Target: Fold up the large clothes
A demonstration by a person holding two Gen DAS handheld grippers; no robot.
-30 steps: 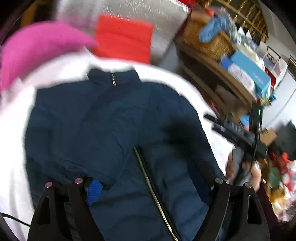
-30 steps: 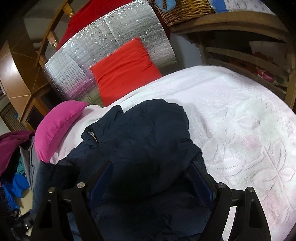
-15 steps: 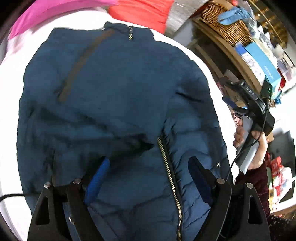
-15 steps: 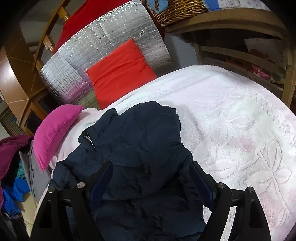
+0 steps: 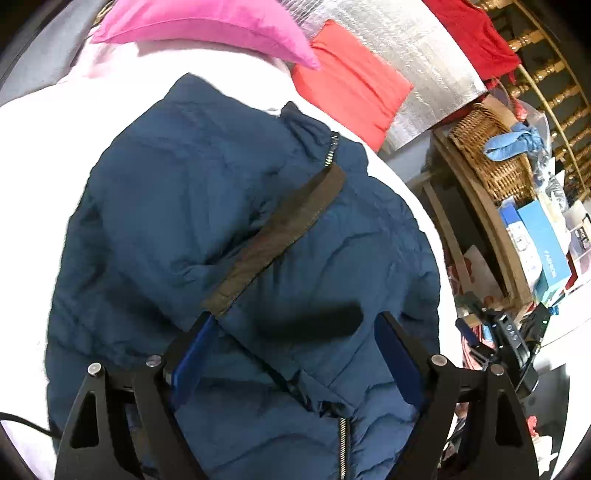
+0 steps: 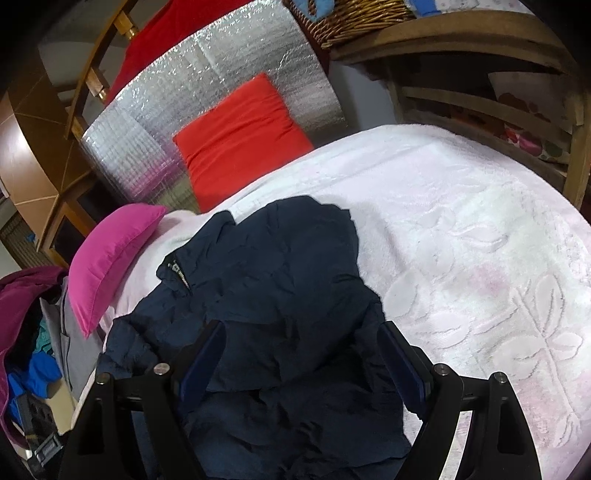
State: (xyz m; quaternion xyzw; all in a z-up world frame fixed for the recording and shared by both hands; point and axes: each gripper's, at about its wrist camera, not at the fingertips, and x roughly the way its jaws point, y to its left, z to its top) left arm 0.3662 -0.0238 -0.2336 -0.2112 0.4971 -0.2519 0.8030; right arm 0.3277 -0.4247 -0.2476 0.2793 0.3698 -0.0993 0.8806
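Observation:
A dark blue puffer jacket [image 5: 229,236] lies on the white bedspread [image 5: 48,147], collar toward the pillows, with a brown strip [image 5: 280,236] across it and a zipper at the bottom. My left gripper [image 5: 295,354] is open just above it, with nothing between the fingers. In the right wrist view the same jacket [image 6: 280,295] lies crumpled on the bedspread [image 6: 480,258]. My right gripper [image 6: 301,354] is open above the jacket's near part and holds nothing. The right gripper's body [image 5: 506,339] shows at the bed's right edge.
A pink pillow [image 5: 207,26] and a red cushion [image 5: 351,88] lie at the head of the bed against a silver foil panel [image 6: 207,110]. A wooden shelf with a wicker basket [image 5: 491,155] and boxes stands right of the bed. Clothes [image 6: 26,332] are piled left.
The left gripper has swung toward the jacket's left side and collar, so the brown strip now runs up the middle of its view. The right gripper has barely moved.

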